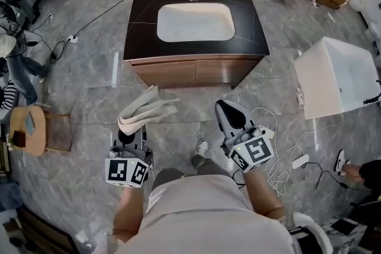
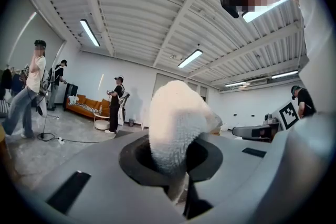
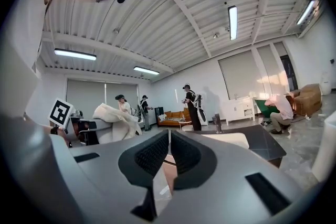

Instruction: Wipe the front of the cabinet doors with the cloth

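The cloth [image 1: 147, 109] is a single pale folded piece. My left gripper [image 1: 132, 135] is clamped on it, and it sticks up and forward in the air, well apart from the cabinet doors [image 1: 196, 72], so nothing touches the wood yet. I judge this to be the approach, with wiping not begun. The next move calls for carrying the cloth forward and low, then pressing it flat against the door fronts. My right gripper [image 1: 233, 118] has its jaws drawn nearly together on nothing. I count one cloth, two grippers, what look like two doors, and one basin [image 1: 195, 22] above them.
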A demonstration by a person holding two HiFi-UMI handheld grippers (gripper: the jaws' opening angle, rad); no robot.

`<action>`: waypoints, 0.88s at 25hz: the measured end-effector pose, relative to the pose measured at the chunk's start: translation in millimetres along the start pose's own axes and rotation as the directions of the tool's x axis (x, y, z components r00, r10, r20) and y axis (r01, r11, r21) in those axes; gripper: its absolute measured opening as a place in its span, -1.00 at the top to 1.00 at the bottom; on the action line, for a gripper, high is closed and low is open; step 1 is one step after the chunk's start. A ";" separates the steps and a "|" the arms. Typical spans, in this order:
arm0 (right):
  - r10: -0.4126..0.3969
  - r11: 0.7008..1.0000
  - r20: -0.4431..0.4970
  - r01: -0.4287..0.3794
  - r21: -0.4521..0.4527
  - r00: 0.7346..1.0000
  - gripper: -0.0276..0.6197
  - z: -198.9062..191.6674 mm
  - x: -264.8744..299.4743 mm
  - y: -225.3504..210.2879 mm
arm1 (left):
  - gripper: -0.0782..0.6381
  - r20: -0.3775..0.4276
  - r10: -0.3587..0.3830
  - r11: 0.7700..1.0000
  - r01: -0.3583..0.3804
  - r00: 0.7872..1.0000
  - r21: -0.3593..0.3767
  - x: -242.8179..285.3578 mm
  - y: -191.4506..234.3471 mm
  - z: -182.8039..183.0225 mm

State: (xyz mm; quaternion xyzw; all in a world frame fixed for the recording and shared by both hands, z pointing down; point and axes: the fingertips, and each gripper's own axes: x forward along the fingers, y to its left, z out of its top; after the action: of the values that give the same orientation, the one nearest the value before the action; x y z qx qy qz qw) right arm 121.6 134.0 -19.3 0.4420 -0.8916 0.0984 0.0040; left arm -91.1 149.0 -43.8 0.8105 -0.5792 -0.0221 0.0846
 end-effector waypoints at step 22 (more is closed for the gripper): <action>-0.073 0.997 -0.089 0.074 0.015 0.993 0.79 -46.3 98.9 -77.4 | 0.61 -0.116 -0.043 0.999 0.045 0.992 0.010 136.0 50.2 -69.9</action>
State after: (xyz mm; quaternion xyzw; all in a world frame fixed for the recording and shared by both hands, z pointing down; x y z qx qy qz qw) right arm 118.7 18.7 48.6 0.4697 -0.8727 0.1258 0.0429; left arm -84.1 12.9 41.7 0.8234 -0.5556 0.0267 0.1123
